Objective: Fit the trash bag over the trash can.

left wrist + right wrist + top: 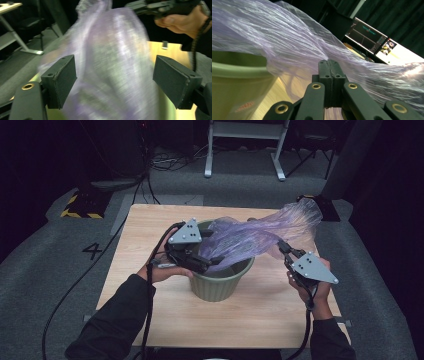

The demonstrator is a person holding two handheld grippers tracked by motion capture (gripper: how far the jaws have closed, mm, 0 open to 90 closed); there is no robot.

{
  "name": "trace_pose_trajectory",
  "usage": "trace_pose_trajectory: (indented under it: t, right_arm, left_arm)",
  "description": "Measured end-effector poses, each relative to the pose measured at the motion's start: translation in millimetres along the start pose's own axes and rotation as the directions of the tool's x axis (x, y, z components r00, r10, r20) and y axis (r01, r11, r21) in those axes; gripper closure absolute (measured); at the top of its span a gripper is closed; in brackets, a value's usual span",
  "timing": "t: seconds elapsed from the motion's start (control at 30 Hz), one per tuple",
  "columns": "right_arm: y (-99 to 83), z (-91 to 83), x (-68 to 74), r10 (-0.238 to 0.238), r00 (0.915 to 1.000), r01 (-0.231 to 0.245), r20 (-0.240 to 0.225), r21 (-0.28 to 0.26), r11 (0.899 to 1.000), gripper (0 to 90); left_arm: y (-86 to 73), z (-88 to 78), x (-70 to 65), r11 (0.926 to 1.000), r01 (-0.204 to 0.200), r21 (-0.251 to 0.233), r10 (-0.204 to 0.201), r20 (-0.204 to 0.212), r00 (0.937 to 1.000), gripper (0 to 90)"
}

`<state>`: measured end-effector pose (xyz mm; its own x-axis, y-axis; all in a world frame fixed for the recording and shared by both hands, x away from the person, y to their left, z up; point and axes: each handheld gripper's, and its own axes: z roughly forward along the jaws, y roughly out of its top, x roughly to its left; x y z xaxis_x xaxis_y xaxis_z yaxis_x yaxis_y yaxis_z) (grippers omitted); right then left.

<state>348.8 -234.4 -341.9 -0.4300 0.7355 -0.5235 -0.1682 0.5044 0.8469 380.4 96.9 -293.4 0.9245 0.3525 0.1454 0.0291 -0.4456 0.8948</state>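
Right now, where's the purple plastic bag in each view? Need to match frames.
High view: purple plastic bag runs from inside the green bin up toward the table's far right corner.
Left gripper view: bag fills the centre, between the open jaws.
Right gripper view: bag spreads across the top, pinched in the shut jaws.
Shared landmark: the green bin.

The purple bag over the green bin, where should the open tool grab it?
Best guess: the loose film of the bag at the near rim of the bin, coming in from the left. The left tool already has it between open jaws, while the right tool pinches the other edge.
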Motion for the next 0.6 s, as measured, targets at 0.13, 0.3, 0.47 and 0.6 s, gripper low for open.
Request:
trace_pose_trajectory:
  t: [0.13, 0.3, 0.47, 0.6]
  right_arm:
    - [6.0, 1.7, 3.1, -0.014, 0.9998, 0.014, -0.016, -0.007, 1.0, 90.0]
    - [20.9, 4.9, 15.4, -0.075, 0.9963, 0.074, -0.042, -0.025, 0.997, 90.0]
    - [26.2, -1.6, 16.0, -0.079, 0.9962, 0.078, -0.037, -0.047, 0.996, 90.0]
    - [28.3, -6.0, 10.5, -0.068, 0.9976, 0.067, -0.012, -0.055, 0.996, 90.0]
  left_arm:
    - [3.7, 5.7, -7.0, 0.9996, -0.02, 0.02, 0.019, 0.038, 0.9991, 18.8]
    - [6.5, 16.0, -14.5, 0.9931, -0.067, 0.097, 0.066, 0.006, 0.9978, 34.8]
    - [4.1, 25.7, -10.4, 0.9835, -0.099, 0.152, 0.099, 0.007, 0.9951, 63.5]
    - [4.9, 40.4, -10.6, 0.9707, -0.133, 0.2, 0.138, -0.008, 0.9905, 73.7]
